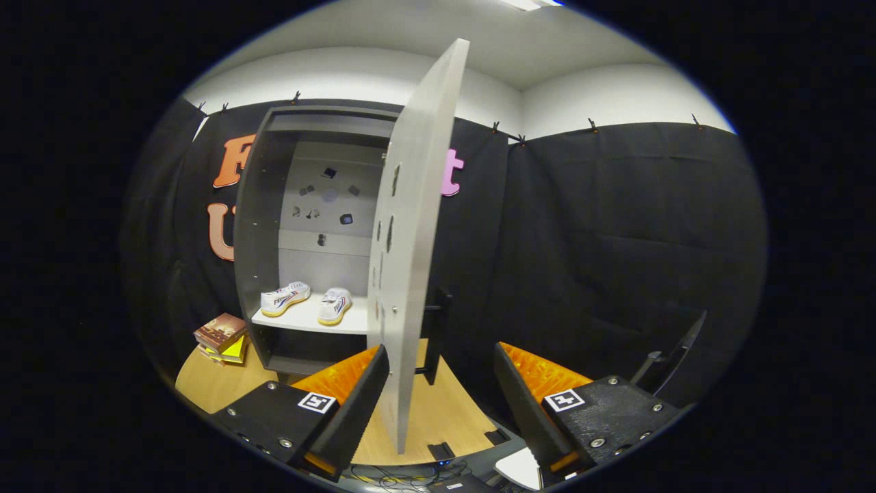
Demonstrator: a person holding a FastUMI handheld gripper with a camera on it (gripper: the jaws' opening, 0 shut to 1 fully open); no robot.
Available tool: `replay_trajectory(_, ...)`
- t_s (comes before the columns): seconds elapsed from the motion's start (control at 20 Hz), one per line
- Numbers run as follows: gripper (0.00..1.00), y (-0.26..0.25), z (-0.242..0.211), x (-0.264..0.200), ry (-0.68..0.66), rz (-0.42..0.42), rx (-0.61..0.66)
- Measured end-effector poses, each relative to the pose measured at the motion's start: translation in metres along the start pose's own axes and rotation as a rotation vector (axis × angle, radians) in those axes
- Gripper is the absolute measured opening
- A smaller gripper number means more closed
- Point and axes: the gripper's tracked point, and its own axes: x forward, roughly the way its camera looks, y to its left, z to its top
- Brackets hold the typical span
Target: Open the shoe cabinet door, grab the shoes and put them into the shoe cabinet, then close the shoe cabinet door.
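Black cloth is draping the walls all round, with white wall and ceiling showing above it, and a wooden tabletop [438,418] is spreading across the lower middle of the frame. Left of centre, the dark shoe cabinet [263,226] is standing on that wood with its door [414,239] swung wide — we're looking almost edge-on at the pale panel, which is running from the top centre of the frame right down between the fingers. Inside, on the white shelf [308,318], the pair of white shoes [304,301] is sitting side by side, toes toward us, well beyond the fingers. At the cabinet's lower left, a small stack of books [222,337] is lying on the table just beside the carcass. Down at the bottom, the gripper [441,404] is hanging wide open and holding nothing; its left finger [356,404] is sitting just beside the door's lower edge — touching or not, I cannot tell — while the right finger [523,404] is standing well clear of it. Cables are trailing along the table's near edge at the very bottom.
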Motion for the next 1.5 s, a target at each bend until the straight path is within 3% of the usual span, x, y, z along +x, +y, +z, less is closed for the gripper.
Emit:
replay_trajectory(0.15,0.95,-0.016,-0.007,0.015,0.006,-0.008,0.037)
replay_trajectory(0.45,0.95,-0.005,-0.016,0.037,0.008,0.091,0.106)
replay_trajectory(0.95,0.83,0.026,-0.01,0.031,-0.036,0.195,0.115)
replay_trajectory(1.5,0.82,0.092,0.002,0.011,-0.052,0.341,0.068)
